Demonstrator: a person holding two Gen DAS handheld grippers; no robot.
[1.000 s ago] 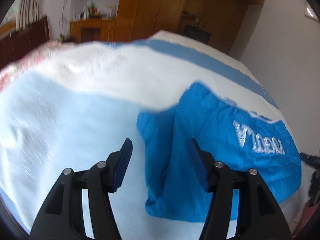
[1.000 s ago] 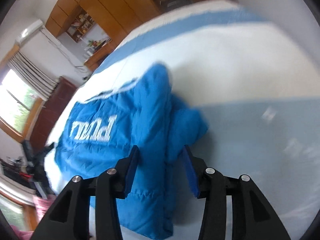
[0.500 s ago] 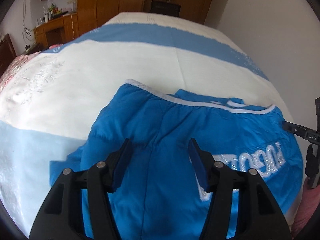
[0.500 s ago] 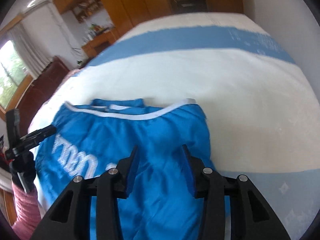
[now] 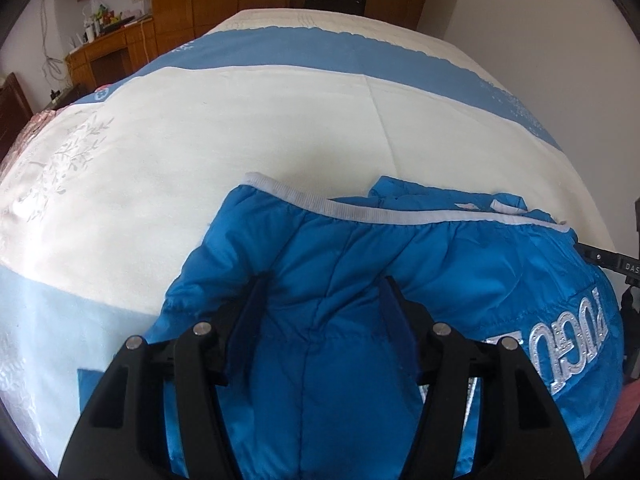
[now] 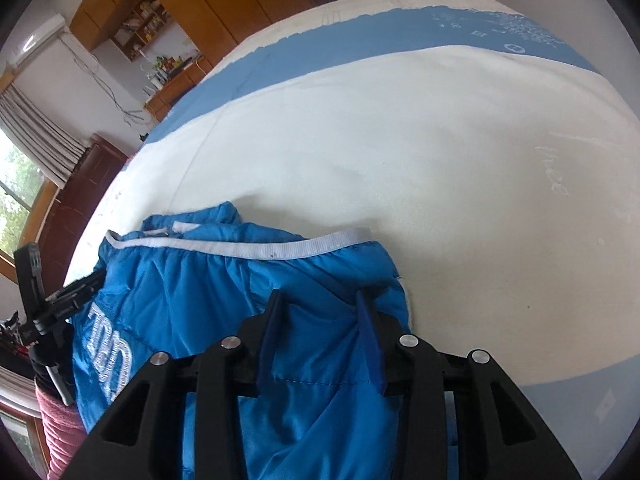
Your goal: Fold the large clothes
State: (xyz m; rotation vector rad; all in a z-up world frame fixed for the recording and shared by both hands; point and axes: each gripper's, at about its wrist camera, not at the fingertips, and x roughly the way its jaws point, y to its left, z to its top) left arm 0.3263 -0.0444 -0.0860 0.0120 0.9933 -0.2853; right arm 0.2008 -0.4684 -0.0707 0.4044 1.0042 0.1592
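Lying folded at the near edge of a cream-and-blue striped bedspread (image 5: 280,120), a bright blue quilted jacket (image 5: 360,280) bulges between both tongs: left gripper (image 5: 324,300) half-wide, right gripper (image 6: 320,312) narrower, jaws just closing, grip unclear.

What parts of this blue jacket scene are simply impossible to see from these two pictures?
- Blue jacket: in the left wrist view its near part is hidden behind the left tool and cut off by the bottom edge.
- White lettering: in the right wrist view, partly folded out of sight, unreadable.
- Right tool: its jaws have just been closing with fabric between them; whether the pads pinch it is unclear.
- Shelf items: too small.
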